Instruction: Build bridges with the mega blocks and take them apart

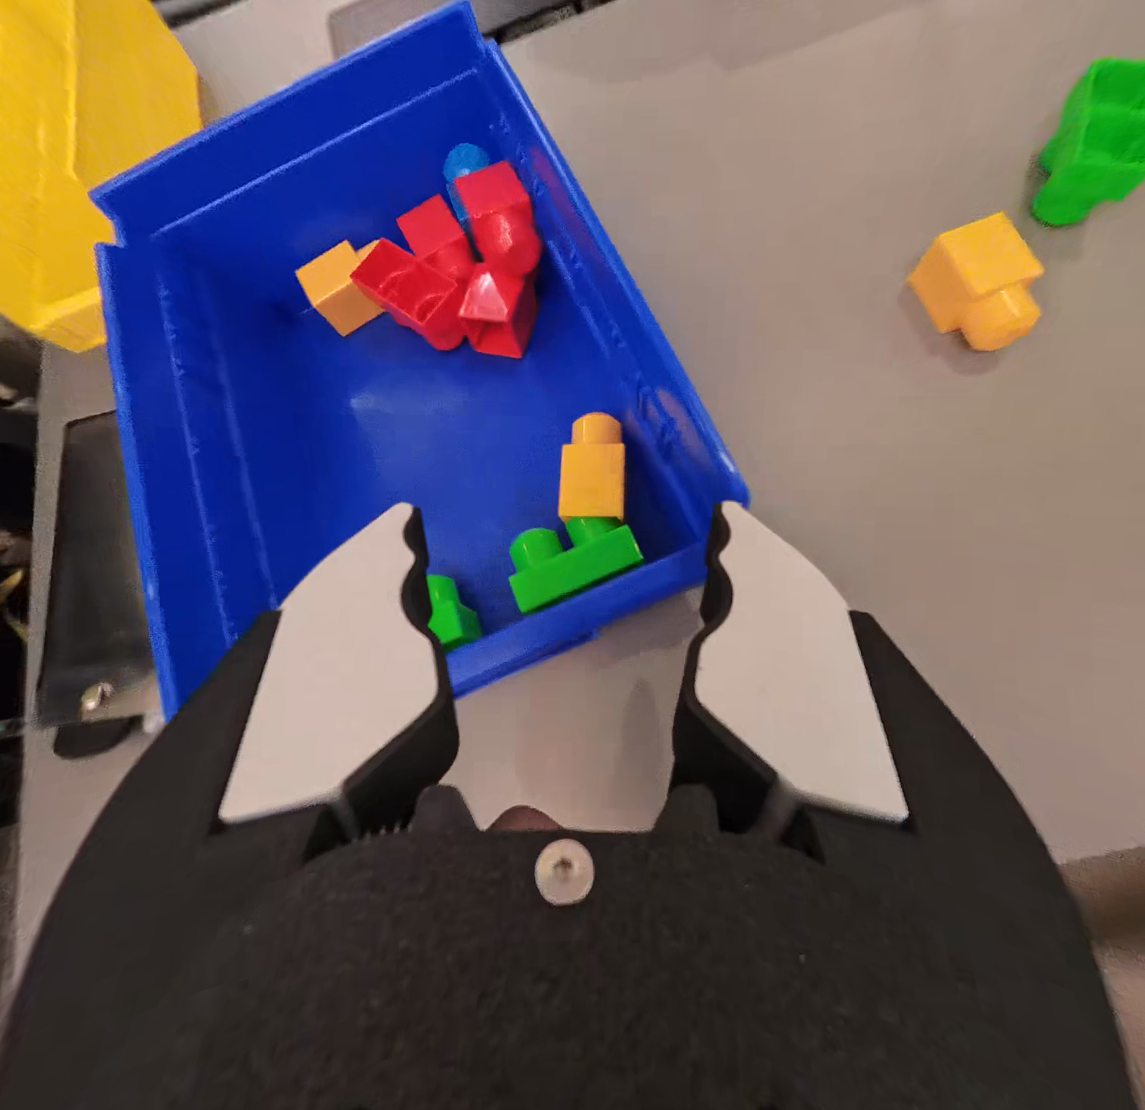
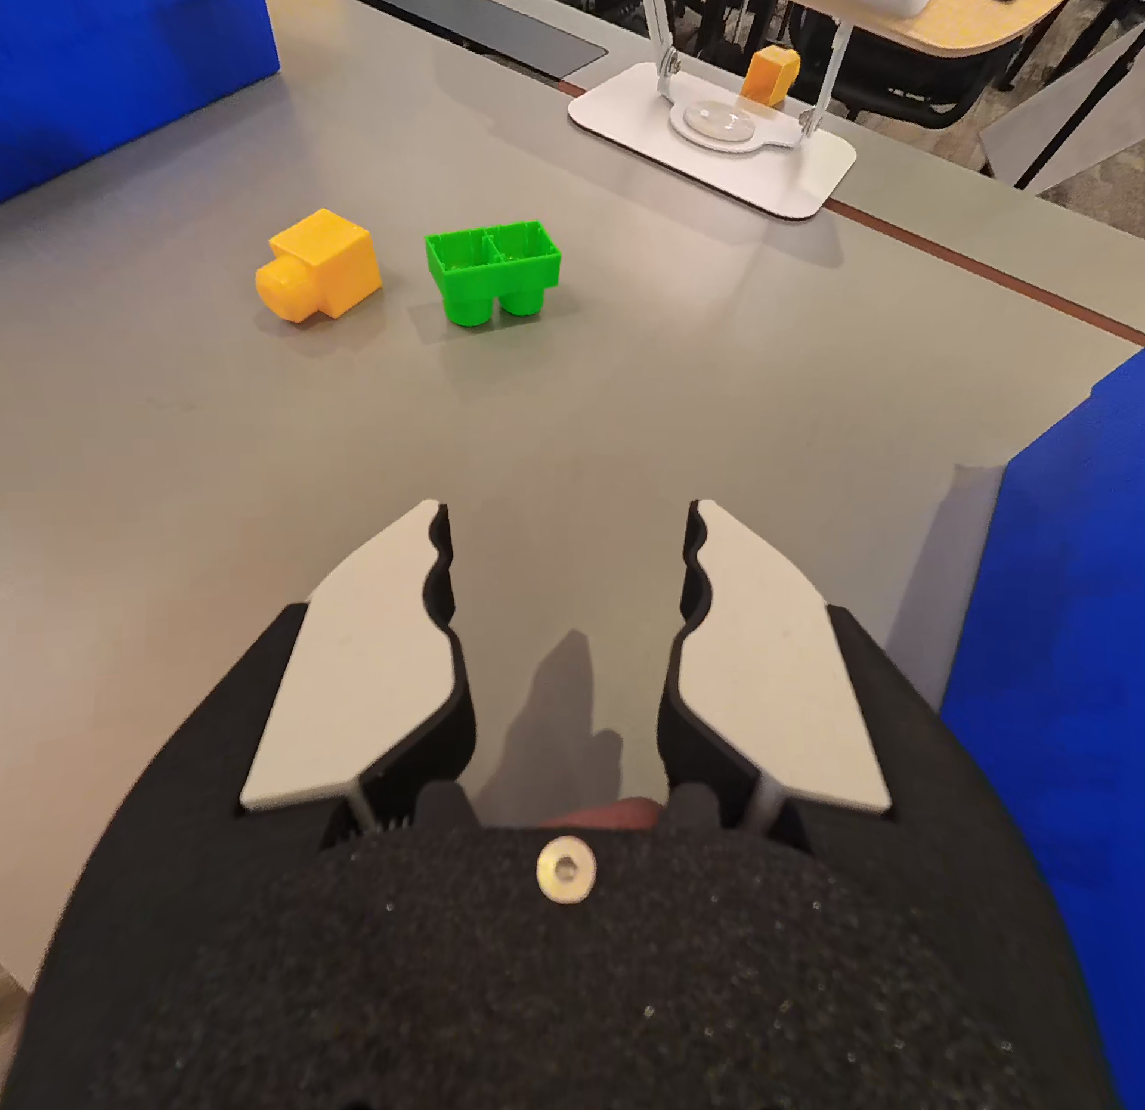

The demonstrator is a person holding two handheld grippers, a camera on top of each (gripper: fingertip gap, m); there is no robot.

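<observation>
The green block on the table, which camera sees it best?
The right wrist view: the green block sits sharp and whole, upside down, hollows up, beside the yellow block. The left wrist view catches it only blurred at the right edge.

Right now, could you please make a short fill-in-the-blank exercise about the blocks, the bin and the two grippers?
1. The red blocks lie inside the ____ bin.
2. In the bin, a yellow block sits on a stud of a ____ block.
3. On the table, the green two-stud block stands with its studs pointing ____.
4. The left gripper and the right gripper both hold ____.

Missing words: blue; green; down; nothing
</observation>
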